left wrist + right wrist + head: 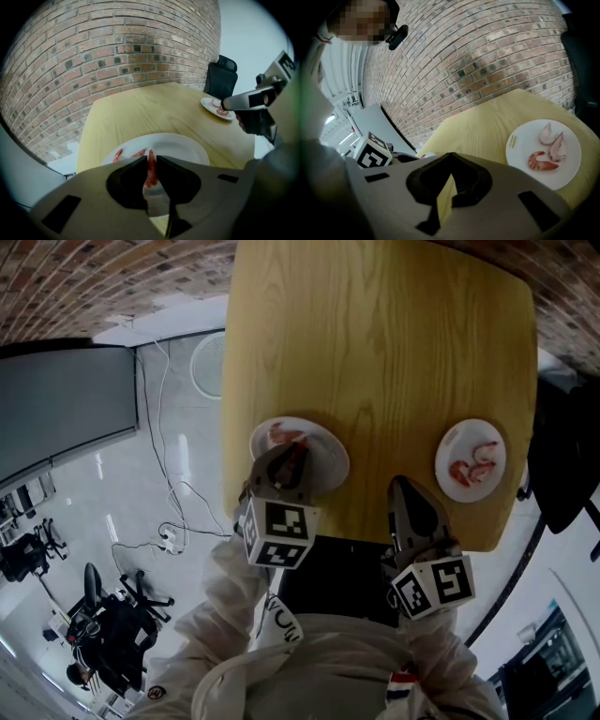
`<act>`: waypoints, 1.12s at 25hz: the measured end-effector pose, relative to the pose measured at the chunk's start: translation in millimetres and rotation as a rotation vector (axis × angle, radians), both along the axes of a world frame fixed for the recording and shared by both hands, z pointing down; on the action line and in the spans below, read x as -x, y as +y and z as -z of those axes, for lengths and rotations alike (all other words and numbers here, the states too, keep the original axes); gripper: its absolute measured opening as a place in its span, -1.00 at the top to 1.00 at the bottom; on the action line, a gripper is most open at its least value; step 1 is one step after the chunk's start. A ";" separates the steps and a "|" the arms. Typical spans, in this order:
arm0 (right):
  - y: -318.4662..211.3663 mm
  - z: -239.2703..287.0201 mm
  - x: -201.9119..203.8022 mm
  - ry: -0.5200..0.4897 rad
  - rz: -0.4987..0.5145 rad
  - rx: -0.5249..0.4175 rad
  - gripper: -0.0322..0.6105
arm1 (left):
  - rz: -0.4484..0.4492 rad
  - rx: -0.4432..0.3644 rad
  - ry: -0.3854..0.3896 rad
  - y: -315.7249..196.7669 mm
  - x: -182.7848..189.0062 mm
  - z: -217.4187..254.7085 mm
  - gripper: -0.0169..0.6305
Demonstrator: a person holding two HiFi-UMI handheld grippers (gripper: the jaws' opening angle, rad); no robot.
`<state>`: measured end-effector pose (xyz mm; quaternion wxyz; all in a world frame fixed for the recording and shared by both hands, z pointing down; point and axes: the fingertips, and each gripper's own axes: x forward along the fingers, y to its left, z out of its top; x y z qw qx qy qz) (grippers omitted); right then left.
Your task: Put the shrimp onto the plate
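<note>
The shrimp [151, 169] is pinched between the jaws of the left hand-held gripper [150, 159], just above the left plate [187, 143], probably for a clean lift or set-down. The right hand-held gripper [450, 155] waits clenched and empty, clear of the right plate [525, 150] on the counter [375, 352].

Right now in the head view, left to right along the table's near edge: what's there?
Left plate → right hand-held gripper → right plate. Left hand-held gripper, closed on a shrimp, left out: it overlaps the left plate.
</note>
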<state>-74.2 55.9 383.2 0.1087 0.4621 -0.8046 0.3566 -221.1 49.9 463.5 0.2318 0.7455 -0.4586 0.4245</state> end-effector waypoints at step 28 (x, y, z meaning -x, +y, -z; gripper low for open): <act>5.3 9.6 -91.3 -0.008 -0.112 -0.015 0.82 | -0.089 -0.050 0.006 -16.7 -89.2 30.4 0.74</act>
